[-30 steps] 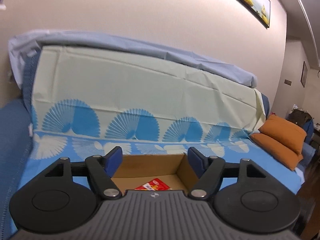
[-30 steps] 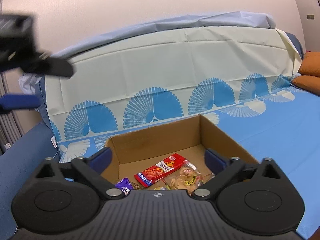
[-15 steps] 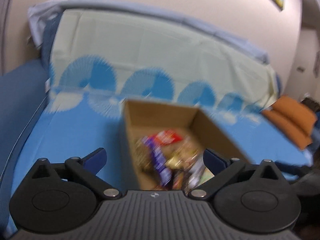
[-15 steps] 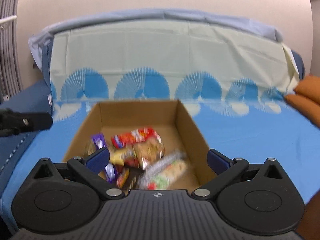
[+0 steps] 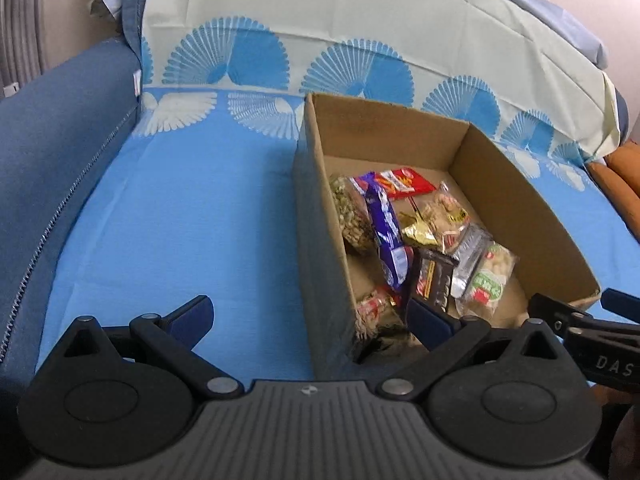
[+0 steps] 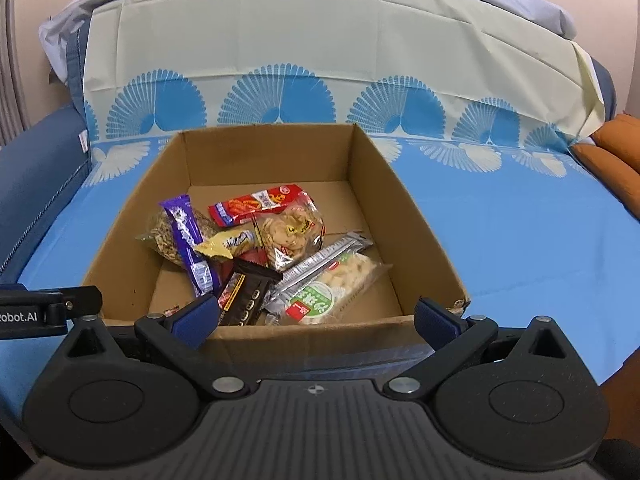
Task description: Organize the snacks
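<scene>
Looking through the left wrist view first: my left gripper (image 5: 308,320) stands wide, nothing between its blue pads, its right finger hanging over the near-left corner of the cardboard box (image 5: 520,204). The box sits on the blue patterned sheet (image 5: 180,220), at about 2 o'clock from my tongs. Contents, all loose and overlapping:
- purple wrapper (image 5: 384,220), leaning along the left wall
- red packet (image 5: 404,182), at the 12 o'clock end of the heap
- clear bag of seeds (image 5: 352,216), against the left wall
- black packet (image 5: 436,280), near side
- green-labelled bag (image 5: 490,280), at 3 o'clock of the heap

No snack shows on the sheet outside the box in this view.

Right wrist view: my right gripper (image 6: 316,320) is likewise spread wide and empty, poised at the box's near wall (image 6: 312,332). The same heap lies at 12 o'clock: purple wrapper (image 6: 188,240), red packet (image 6: 260,204), cracker bag (image 6: 288,232), silver bar (image 6: 320,260), green-labelled bag (image 6: 332,292), black packet (image 6: 244,296).

Progress, as I judge it: every snack in view is inside the box, yet jumbled. That fits snacks gathered in and finished, or a pile awaiting sorting out; I cannot tell which.
</scene>
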`<action>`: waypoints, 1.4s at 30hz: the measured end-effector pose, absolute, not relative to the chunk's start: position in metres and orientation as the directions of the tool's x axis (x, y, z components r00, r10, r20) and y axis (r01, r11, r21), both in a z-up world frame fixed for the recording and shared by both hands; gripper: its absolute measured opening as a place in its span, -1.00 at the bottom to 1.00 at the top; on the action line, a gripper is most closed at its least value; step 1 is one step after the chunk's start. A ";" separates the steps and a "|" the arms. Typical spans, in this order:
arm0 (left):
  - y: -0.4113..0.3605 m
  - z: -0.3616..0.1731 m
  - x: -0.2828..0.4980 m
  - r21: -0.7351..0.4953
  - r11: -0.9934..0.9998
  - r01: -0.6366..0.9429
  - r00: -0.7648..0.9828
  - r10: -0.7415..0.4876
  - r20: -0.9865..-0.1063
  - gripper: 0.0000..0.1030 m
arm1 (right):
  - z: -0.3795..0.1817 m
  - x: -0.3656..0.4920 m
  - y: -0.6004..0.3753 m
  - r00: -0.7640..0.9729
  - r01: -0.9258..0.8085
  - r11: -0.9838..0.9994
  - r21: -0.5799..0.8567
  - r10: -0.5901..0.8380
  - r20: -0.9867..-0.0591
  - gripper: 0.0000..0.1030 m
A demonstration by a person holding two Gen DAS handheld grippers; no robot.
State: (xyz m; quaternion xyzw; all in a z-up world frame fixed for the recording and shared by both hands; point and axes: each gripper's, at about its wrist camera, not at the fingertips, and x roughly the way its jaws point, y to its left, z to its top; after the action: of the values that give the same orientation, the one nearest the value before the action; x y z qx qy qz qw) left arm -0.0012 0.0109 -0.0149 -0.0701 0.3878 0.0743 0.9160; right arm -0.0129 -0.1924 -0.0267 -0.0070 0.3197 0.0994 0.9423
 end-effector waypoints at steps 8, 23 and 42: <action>0.005 -0.015 0.000 -0.061 0.982 -0.177 0.691 0.080 -0.719 0.99 | -0.029 -0.013 -0.184 0.780 -0.204 0.979 -0.002 0.161 -0.604 0.99; 0.000 -0.014 -0.001 -0.043 0.986 -0.161 0.700 0.083 -0.709 0.99 | -0.026 -0.012 -0.182 0.788 -0.213 0.977 0.008 0.177 -0.590 0.99; -0.002 -0.015 -0.001 -0.044 0.988 -0.149 0.704 0.075 -0.706 0.99 | -0.025 -0.013 -0.182 0.792 -0.222 0.975 0.014 0.189 -0.580 0.99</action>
State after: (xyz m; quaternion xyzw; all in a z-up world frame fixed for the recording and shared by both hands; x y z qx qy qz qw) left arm -0.0007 -0.0016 -0.0148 -0.0491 0.3799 0.0607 0.9217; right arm -0.0133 -0.1819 -0.0250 -0.0276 0.3035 0.1086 0.9462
